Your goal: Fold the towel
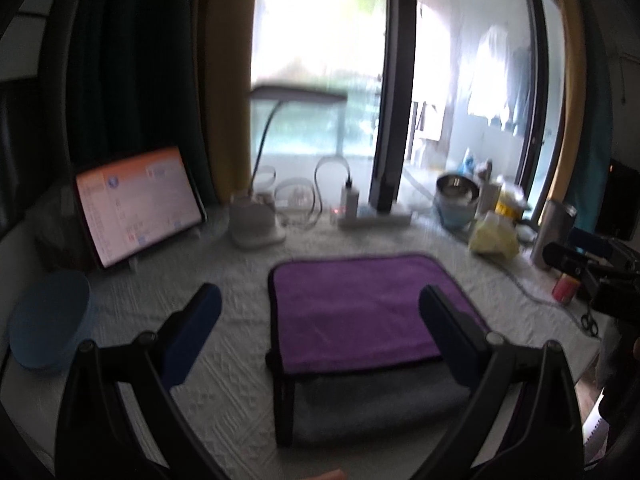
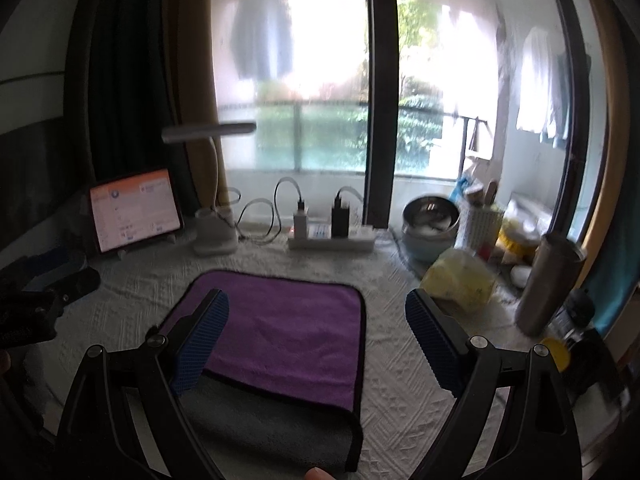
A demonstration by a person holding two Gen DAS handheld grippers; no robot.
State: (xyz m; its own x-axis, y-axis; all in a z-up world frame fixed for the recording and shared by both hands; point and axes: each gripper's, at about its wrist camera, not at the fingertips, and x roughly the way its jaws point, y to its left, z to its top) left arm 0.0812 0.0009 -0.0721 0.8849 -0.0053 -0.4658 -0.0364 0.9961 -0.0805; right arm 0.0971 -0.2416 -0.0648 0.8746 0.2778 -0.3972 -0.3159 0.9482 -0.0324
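Towel [image 1: 360,312] lies mid-table on the white cloth [image 1: 224,360], purple half folded over grey w/ a grey strip showing near edge. Left gripper [image 1: 320,332] and right gripper [image 2: 316,340] hover above it, both wide apart, empty, prob. lined up for next fold.

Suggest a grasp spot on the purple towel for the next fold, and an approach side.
Probably the near corners of the folded purple microfibre towel with grey underside. The purple flap stops short, leaving a grey strip exposed along the near edge. Bring the open left gripper and open right gripper in low from the near side, each pinching a dark-bound corner off the white textured tablecloth.
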